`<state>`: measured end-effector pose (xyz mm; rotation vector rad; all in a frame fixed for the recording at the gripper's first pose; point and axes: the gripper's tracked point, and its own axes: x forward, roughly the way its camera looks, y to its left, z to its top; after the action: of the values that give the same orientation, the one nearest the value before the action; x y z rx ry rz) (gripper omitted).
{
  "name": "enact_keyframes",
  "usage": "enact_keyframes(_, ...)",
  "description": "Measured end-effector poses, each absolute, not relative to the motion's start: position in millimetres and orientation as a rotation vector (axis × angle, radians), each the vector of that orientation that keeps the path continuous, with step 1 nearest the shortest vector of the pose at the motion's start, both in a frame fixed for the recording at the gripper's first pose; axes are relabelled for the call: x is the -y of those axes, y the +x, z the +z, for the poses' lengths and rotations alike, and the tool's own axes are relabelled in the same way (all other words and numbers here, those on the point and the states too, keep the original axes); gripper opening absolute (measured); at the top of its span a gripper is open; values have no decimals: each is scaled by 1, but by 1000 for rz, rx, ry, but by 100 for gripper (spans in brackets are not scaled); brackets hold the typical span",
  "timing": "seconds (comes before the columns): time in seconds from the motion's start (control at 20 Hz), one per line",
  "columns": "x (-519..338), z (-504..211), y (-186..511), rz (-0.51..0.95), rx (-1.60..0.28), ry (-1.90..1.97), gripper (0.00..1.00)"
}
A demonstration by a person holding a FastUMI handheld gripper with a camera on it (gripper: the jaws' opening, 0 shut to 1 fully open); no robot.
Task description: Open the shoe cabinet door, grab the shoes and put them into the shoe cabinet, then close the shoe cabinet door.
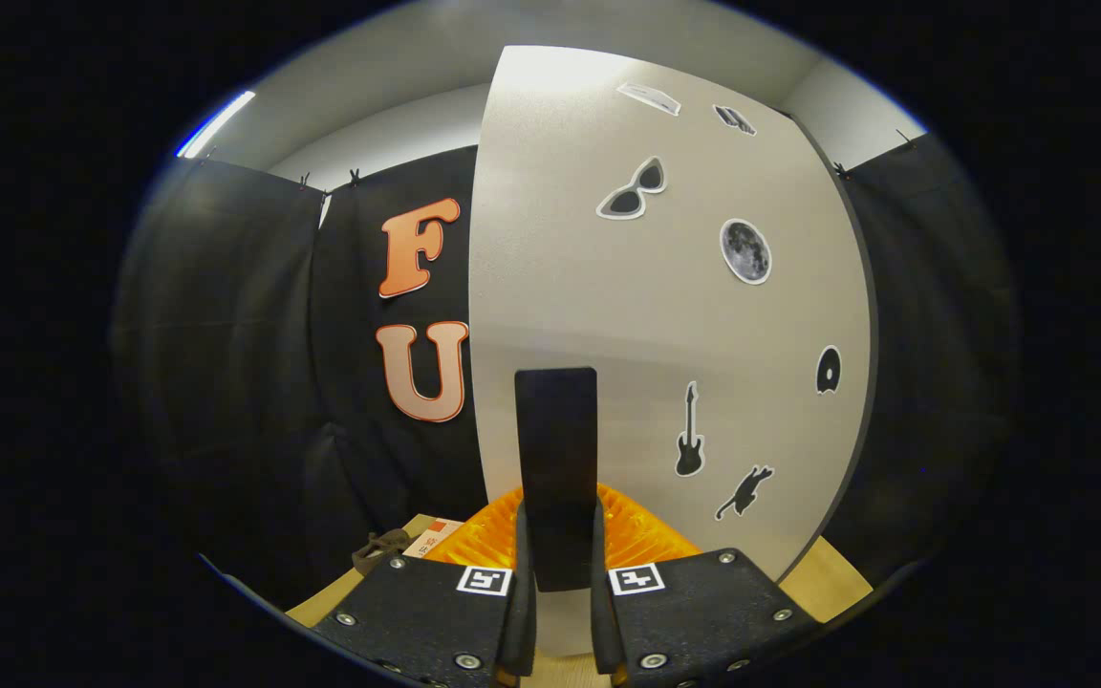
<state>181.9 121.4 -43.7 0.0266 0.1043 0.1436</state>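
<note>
The fingers (558, 573) pinch the dark handle (556, 459) of the white cabinet door (665, 315), right in front. Best to swing the door steadily along its hinge arc, keeping the grip square so it doesn't slip.

- Your gripper (558, 521) has two broad, wedge-shaped finger mounts (426, 612), one on each side. Both are black with a fine, gritty speckle.
- Each mount has round silver screws (465, 660) set near its corners; you can count three on each.
- Each mount also has a small white square marker (484, 580) with a blocky black pattern at its inner front corner, so the two form a mirrored pair.
- Your fingers (651, 535) are ribbed, with close ridges fanning outward, and a slim flat strip lines each one's inner side.
- Both fingers press on the dark upright handle (556, 449) between them.
</note>
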Motion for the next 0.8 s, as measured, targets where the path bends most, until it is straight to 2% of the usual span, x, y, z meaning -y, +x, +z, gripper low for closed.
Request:
enact_keyframes(0.75, -59, -45, 111, 61, -111, 48, 22)
enact_keyframes(0.8, -54, -44, 107, 63, -107, 50, 19)
